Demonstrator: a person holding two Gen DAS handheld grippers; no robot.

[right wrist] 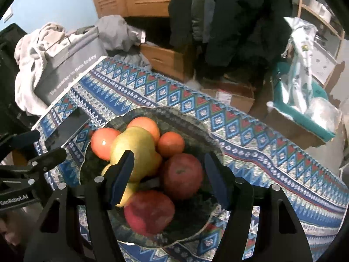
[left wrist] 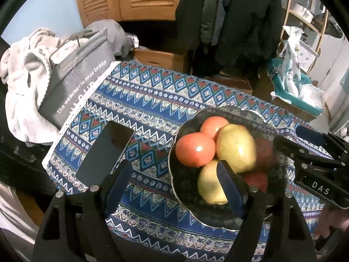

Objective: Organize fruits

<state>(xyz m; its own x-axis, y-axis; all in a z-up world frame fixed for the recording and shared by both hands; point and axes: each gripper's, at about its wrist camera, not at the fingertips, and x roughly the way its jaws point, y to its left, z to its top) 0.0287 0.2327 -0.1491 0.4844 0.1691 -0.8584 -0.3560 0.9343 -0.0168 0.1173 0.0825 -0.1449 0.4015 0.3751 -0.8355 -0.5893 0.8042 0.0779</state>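
right wrist view: both tools (right wrist: 169,170) (left wrist: 174,176) tilt downward, released, above the fruit bowl (right wrist: 196,131).

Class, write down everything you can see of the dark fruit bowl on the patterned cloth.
The bowl is wide, shallow and dark, with a speckled look and a wavy, pale-edged rim; its material is unclear. It sits upright on the tablecloth, piled with oranges, yellow-green pears and red apples. No gripper touches it.

left gripper (left wrist: 174,174): fingers apart, nothing held, angled down | right gripper (right wrist: 169,172): fingers apart, nothing held, angled down
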